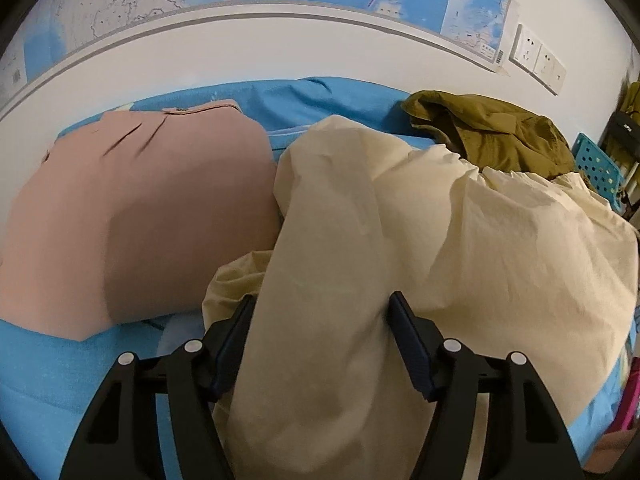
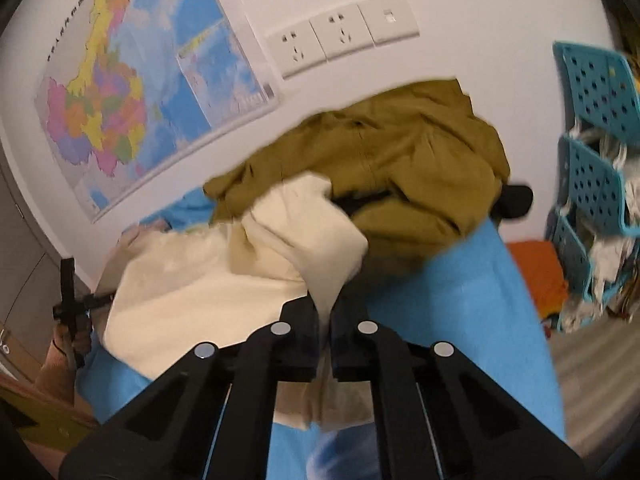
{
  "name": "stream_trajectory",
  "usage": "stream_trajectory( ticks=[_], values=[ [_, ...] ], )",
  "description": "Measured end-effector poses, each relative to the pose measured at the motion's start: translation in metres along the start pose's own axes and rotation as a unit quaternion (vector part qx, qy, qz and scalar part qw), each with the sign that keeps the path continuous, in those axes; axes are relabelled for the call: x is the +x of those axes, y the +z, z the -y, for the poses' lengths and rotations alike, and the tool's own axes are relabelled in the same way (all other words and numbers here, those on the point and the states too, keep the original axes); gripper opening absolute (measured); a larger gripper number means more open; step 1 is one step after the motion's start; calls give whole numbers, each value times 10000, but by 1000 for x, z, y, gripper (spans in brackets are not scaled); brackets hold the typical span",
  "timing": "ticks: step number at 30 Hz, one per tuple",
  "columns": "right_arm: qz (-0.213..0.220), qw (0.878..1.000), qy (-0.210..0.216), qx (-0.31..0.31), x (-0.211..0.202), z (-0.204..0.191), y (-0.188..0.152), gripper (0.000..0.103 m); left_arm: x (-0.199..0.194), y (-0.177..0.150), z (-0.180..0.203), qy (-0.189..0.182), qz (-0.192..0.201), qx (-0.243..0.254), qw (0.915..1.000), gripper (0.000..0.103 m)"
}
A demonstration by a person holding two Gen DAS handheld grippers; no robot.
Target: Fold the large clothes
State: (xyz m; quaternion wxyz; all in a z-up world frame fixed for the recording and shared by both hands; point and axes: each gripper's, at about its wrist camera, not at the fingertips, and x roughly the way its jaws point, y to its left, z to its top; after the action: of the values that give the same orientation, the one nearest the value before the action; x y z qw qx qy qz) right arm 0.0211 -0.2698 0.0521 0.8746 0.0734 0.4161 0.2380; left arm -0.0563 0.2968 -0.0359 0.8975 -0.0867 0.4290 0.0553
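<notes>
A large cream garment (image 1: 400, 240) lies crumpled on the blue bed cover (image 1: 48, 368). My left gripper (image 1: 322, 308) is open, its fingers standing on either side of a long fold of the cream cloth. In the right wrist view my right gripper (image 2: 326, 308) is shut on an edge of the cream garment (image 2: 192, 292) and holds it pinched between its jaws. The left gripper (image 2: 70, 300) shows small at the far left of that view.
A folded pink garment (image 1: 140, 216) lies left of the cream one. A crumpled olive garment (image 1: 492, 136) (image 2: 392, 168) lies behind it by the wall. A map (image 2: 132, 92) and wall sockets (image 2: 340, 36) are behind. Teal perforated baskets (image 2: 596, 148) stand at the right.
</notes>
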Motion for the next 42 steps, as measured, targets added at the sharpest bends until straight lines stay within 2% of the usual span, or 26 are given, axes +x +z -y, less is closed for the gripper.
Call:
stream_trajectory(
  ticks=[1, 3, 5, 7, 10, 12, 13, 15, 17, 19, 21, 23, 24, 26, 28, 30, 32, 34, 37, 39, 42],
  values=[
    [-220, 9995, -216, -40, 14, 0, -5, 4, 0, -1, 1, 22, 32, -10, 10000, 67],
    [-556, 9980, -286, 25, 34, 2, -14, 8, -2, -3, 1, 54, 72, -2, 10000, 67],
    [-524, 9976, -436, 150, 34, 5, -17, 28, -7, -5, 0, 21, 70, -2, 10000, 68],
    [-260, 9973, -621, 278, 16, 7, -13, 45, -17, -8, -1, -27, 117, 87, 9999, 71],
    [213, 9982, -548, 87, -16, -10, -3, 47, -44, -15, -5, 1, 431, 209, 9989, 71],
    [416, 9985, -309, -147, -30, -30, 2, 48, -61, -19, -13, -105, 592, 101, 9981, 71],
    [436, 9982, -23, -409, -34, -49, 4, 49, -68, -21, -18, -116, 679, -2, 9976, 71],
    [357, 9955, 348, -809, -30, -78, 3, 51, -72, -24, -23, -85, 678, -91, 9976, 71],
    [60, 9888, 845, -1226, -12, -113, -2, 51, -64, -28, -24, 28, 528, -101, 9985, 70],
    [-286, 9803, 1143, -1586, 15, -141, -13, 50, -47, -32, -25, 72, 197, -164, 9996, 64],
    [-603, 9752, 1163, -1786, 40, -157, -25, 49, -40, -35, -27, 13, 175, -260, 9995, 63],
    [-805, 9775, 789, -1783, 69, -154, -31, 47, -36, -35, -30, -44, 172, -400, 9990, 63],
    [-865, 9797, 750, -1645, 80, -148, -31, 45, -32, -35, -32, -54, 122, -481, 9988, 63],
    [-863, 9828, 580, -1527, 87, -143, -28, 33, -31, -34, -31, 42, 116, -510, 9986, 66],
    [-873, 9846, 496, -1434, 83, -144, -23, 33, -34, -34, -26, 226, 153, -459, 9986, 67],
    [-776, 9854, 534, -1417, 73, -149, -20, 41, -40, -34, -24, 295, 211, -437, 9984, 67],
    [-596, 9834, 760, -1538, 57, -159, -20, 47, -51, -36, -18, 349, 350, -326, 9982, 68],
    [-411, 9788, 1021, -1727, 41, -178, -19, 49, -60, -36, -11, 423, 499, -191, 9977, 70],
    [-357, 9714, 1403, -1880, 39, -203, -19, 51, -75, -32, 4, 571, 831, 40, 9949, 70],
    [-483, 9670, 1599, -1922, 49, -217, -25, 51, -86, -30, 18, 382, 1112, 294, 9926, 70],
    [-775, 9645, 1474, -2052, 75, -230, -40, 51, -88, -33, 44, 19, 1265, 791, 9888, 73]
  ],
)
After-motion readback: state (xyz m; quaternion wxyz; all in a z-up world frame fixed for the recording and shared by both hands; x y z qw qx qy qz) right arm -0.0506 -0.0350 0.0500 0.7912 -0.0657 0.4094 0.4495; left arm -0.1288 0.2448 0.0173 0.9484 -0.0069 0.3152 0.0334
